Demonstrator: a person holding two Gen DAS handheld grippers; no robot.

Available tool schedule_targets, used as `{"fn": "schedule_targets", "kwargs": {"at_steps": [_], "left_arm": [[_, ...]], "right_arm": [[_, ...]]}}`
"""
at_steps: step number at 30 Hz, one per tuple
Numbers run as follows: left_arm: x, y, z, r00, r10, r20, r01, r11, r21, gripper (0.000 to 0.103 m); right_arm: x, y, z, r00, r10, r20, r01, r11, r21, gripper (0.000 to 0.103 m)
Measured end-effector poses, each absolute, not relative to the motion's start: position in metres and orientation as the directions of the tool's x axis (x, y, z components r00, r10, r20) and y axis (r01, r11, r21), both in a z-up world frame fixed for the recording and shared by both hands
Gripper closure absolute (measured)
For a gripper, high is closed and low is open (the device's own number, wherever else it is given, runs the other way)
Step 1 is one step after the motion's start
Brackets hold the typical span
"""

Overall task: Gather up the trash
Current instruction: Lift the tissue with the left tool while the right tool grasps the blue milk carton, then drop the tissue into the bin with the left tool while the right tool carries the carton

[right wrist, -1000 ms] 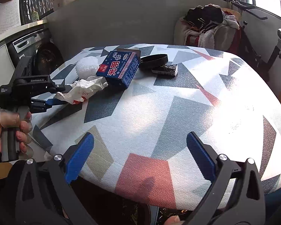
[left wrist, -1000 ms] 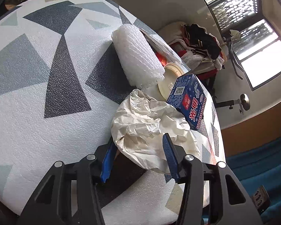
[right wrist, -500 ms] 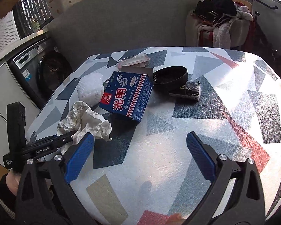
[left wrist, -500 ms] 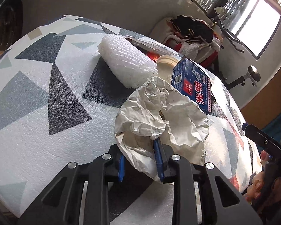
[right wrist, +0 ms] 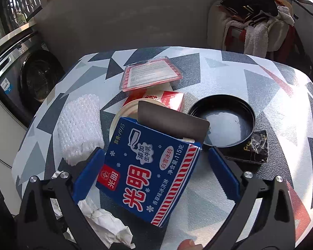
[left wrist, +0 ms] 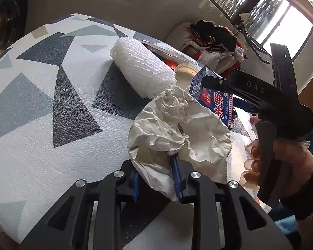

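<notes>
On the table point(left wrist: 41, 108) the left tongs point(left wrist: 156, 179) have just closed narrow and now pinch the crumpled paper point(left wrist: 177, 129) at six o'clock — the right tongs point(right wrist: 156, 166) gape wide around the blue box point(right wrist: 150, 166), untouched, foam roll point(right wrist: 79, 125) at ten.

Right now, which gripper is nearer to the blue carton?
Right. The right gripper has its open jaws on either side of the blue carton. The left gripper is shut on the crumpled paper, which lies beside the carton.
</notes>
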State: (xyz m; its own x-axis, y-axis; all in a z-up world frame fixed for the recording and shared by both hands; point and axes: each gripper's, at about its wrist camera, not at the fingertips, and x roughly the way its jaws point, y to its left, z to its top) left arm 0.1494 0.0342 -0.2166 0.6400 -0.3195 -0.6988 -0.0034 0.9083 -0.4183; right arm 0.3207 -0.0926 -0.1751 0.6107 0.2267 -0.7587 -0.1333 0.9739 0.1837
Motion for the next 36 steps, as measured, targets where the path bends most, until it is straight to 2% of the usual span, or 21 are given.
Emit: {"fn": "schedule_targets", "kwargs": {"at_steps": [5,8,12,18,22,27,36], "left_arm": [[0.150,0.037,-0.217,0.638,-0.330,-0.696,-0.014,0.899,-0.439,0.077],[0.148,0.036,-0.216,0.643,-0.326,-0.693,-0.010,0.901,-0.434,0.077],[0.147,0.037,-0.216,0.643,-0.332,-0.690,-0.010,0.897,-0.441,0.077],[0.145,0.039,-0.217,0.650,-0.338,-0.680,-0.023,0.886,-0.462,0.077],[0.149,0.033,-0.213,0.632,-0.318,-0.707,-0.002,0.911,-0.412,0.077],[0.151,0.031,-0.204,0.579,-0.319,-0.750,0.046,0.932,-0.360,0.083],[0.095,0.000,-0.176,0.582,-0.297,-0.757,0.173,0.955,-0.242,0.094]], "right_arm": [[0.333,-0.082,-0.182,0.566,0.211,-0.797,-0.111,0.977,0.180,0.006],[0.338,-0.088,-0.189,0.524,0.242,-0.817,-0.076,0.968,0.238,0.006],[0.327,-0.100,-0.190,0.524,0.231,-0.819,-0.076,0.971,0.226,0.022],[0.278,-0.142,-0.170,0.613,0.293,-0.734,-0.077,0.947,0.313,0.025],[0.235,-0.167,-0.156,0.667,0.309,-0.678,-0.090,0.937,0.339,0.025],[0.176,-0.183,-0.144,0.712,0.288,-0.640,-0.120,0.949,0.293,0.025],[0.093,-0.218,-0.149,0.733,0.300,-0.611,-0.101,0.936,0.338,0.025]]}}
